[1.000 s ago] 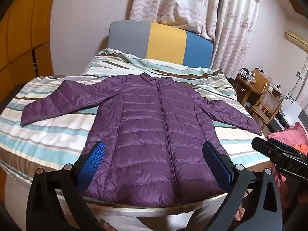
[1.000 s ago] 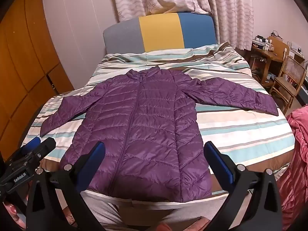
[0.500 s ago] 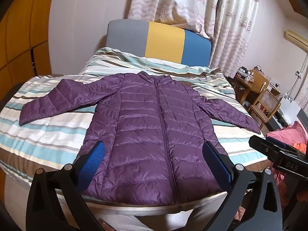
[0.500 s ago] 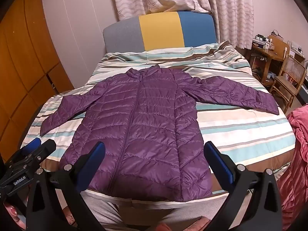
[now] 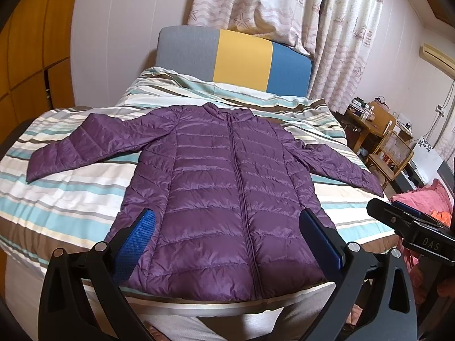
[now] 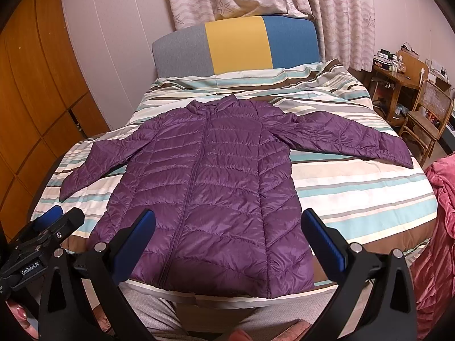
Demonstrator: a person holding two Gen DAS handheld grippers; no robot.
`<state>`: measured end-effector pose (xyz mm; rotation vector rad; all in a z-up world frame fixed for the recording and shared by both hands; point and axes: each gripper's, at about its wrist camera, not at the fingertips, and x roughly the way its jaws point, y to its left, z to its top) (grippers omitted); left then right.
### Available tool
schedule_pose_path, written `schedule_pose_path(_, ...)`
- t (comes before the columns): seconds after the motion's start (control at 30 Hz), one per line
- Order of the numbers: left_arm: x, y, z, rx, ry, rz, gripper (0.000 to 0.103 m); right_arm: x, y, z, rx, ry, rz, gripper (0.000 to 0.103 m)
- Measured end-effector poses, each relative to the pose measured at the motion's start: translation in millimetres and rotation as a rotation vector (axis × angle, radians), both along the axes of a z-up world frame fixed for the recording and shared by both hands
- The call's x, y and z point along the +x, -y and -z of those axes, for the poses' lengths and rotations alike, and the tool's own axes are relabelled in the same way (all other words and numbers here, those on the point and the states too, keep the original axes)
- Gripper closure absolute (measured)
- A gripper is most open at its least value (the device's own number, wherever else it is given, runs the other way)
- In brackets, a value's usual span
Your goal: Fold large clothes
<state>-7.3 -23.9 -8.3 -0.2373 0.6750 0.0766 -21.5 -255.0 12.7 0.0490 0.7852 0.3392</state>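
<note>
Both my grippers, left (image 5: 227,238) and right (image 6: 227,238), hover with fingers spread above a flat purple jacket (image 5: 227,199) on the bed (image 5: 71,199); slippery fabric may slide from a shallow pinch.

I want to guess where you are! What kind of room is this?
Most likely a bedroom in a home: a bed with a striped duvet, a padded headboard, and curtains behind it. A purple puffer jacket lies spread on the bed.
</note>
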Motion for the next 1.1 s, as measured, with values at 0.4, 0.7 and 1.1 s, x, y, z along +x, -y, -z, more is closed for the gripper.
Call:
schedule_pose_path(0.4,1,-4,9,-0.012,-0.009,0.005,0.003,1,0,0,0.0,-0.002,0.002,0.002)
schedule_pose_path(0.7,1,-6,10,-0.017,-0.013,0.006,0.003,1,1,1,0.005,-0.003,0.0,0.002)
schedule_pose_path(1.1,1,-5,14,-0.022,-0.022,0.005,0.003,2,1,5,0.007,-0.006,-0.002,0.002)
